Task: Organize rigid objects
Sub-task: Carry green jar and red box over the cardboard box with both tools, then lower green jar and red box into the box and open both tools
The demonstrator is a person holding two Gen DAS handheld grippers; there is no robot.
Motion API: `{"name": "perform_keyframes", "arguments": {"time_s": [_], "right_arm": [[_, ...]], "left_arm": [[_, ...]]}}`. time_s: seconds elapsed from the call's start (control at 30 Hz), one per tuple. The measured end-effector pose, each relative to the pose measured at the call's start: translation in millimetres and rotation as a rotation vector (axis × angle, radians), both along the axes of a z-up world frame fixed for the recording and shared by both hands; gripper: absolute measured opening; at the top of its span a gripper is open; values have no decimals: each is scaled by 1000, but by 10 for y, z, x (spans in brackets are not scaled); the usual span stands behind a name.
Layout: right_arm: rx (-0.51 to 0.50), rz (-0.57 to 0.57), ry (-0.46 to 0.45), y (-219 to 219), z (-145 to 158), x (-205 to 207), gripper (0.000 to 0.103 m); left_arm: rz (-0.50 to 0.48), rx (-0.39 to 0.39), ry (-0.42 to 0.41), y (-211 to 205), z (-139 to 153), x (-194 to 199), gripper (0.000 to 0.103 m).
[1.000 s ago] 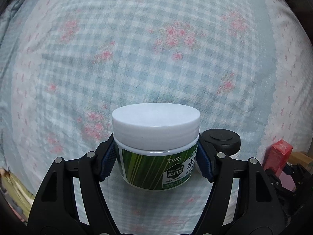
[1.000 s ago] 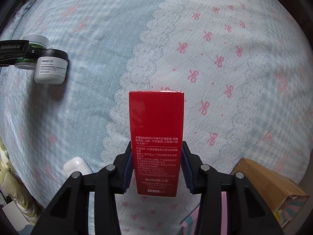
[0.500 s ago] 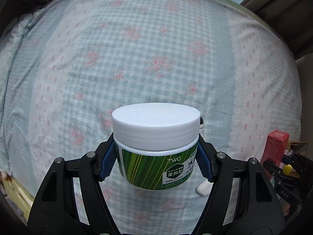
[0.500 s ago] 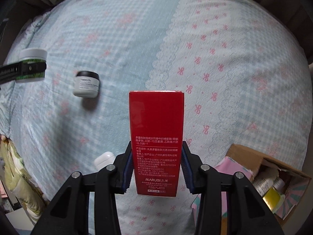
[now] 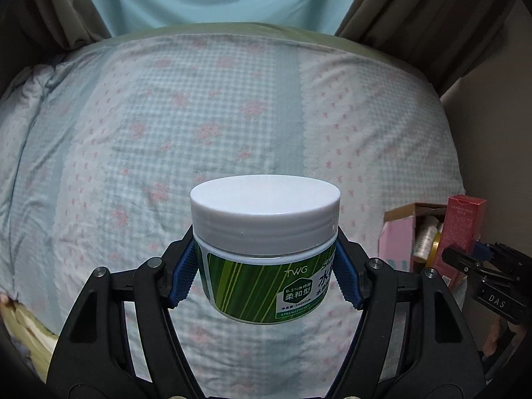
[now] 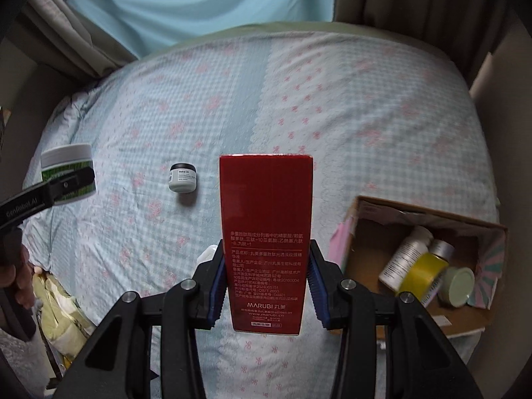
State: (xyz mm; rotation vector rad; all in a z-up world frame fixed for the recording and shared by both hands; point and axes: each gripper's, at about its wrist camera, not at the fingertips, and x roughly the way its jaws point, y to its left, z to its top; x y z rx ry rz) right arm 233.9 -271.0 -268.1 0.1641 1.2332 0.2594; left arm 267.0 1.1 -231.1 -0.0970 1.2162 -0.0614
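Note:
My left gripper [image 5: 266, 276] is shut on a green-labelled jar with a white lid [image 5: 266, 252], held high above the bed. In the right wrist view that same jar [image 6: 68, 169] hangs at the far left in the left gripper [image 6: 71, 179]. My right gripper [image 6: 266, 286] is shut on a tall red carton [image 6: 266, 232], also lifted off the bed; the carton [image 5: 464, 229] shows at the right edge of the left wrist view. A small white jar with a black lid [image 6: 183, 178] stands on the bedspread.
An open cardboard box [image 6: 399, 212] sits at the bed's right side, holding bottles, a yellow roll and a pale green lid. The blue checked bedspread [image 6: 299, 116] fills the view, curtains behind. A small white object peeks from behind the right gripper's left finger.
Both grippers have risen well above the bed with the jar and carton still held. The bed looks smaller, and the curtains and cardboard box have come into view.

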Motion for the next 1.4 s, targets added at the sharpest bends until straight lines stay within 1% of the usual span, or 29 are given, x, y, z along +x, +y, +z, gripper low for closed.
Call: {"name": "perform_keyframes", "arguments": {"time_s": [0.13,0.27,0.43,0.53,0.63,0.83,1.0,1.13,1.27,1.4], "right_arm": [[10,-57,-28,-360,119,-243,40],[21,-120,-39,-802,167,-470,40],[26,-183,-33,-1319,136,-686,40],[28,-211,-24,-1617,71,-751,40],[37,-238,-8,-1940,-19,-746,40],[45,-244,30,-2337,-263,-643,40],[48,-233,75,-2489,-552,-536,40],[71,-233,123,-2558,-813,-488,40],[92,-226,152,-2557,-1019,-454,40],[126,-252,175,-2576,-1184,-431,40]], "left_arm": [[-33,-21,-26,-416,174,-214,67],[-79,-32,-41,-882,258,-381,67],[-127,-45,-36,-1481,252,-531,67],[-155,-45,-27,-1834,192,-597,67],[-177,-48,-13,-2160,93,-627,67],[-217,-39,28,-2703,-186,-552,67],[-252,-19,59,-3084,-471,-390,67],[-273,-6,95,-3293,-732,-232,67],[-296,15,133,-3478,-967,-122,67],[-322,46,177,-3606,-1205,-29,67]]}}
